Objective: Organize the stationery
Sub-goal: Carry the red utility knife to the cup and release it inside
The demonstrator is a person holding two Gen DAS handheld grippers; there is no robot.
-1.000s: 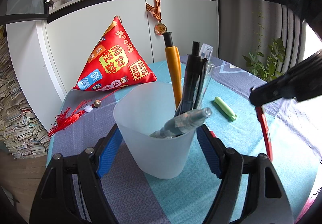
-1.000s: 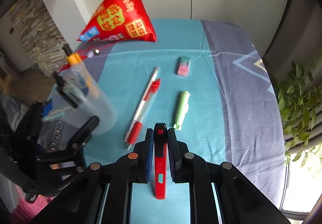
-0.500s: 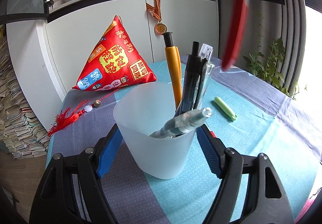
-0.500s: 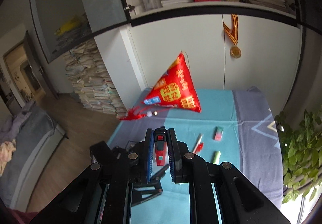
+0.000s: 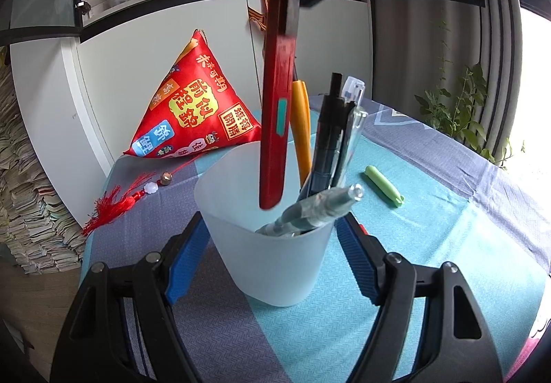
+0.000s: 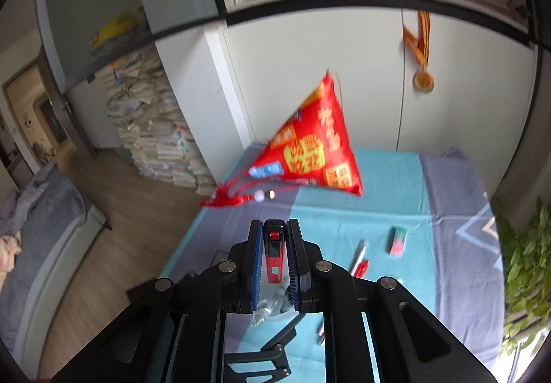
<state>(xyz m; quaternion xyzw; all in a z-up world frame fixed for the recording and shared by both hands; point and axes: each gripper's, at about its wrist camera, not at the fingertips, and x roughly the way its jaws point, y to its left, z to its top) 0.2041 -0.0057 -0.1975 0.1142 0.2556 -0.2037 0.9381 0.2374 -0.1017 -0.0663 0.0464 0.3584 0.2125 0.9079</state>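
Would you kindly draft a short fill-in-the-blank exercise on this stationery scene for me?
1. The right gripper is shut on a flat ____ utility knife.
2. The left gripper clamps the frosted white plastic ____ that holds pens.
3. The knife's lower tip hangs just above the cup's ____.
4. The capped light ____ marker lies on the teal tablecloth.

Missing words: red; cup; opening; green

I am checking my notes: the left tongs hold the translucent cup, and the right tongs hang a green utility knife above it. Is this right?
Not quite: the utility knife is red, as the left wrist view shows. The left tongs do hold the translucent cup, and the right tongs hang the knife above it.
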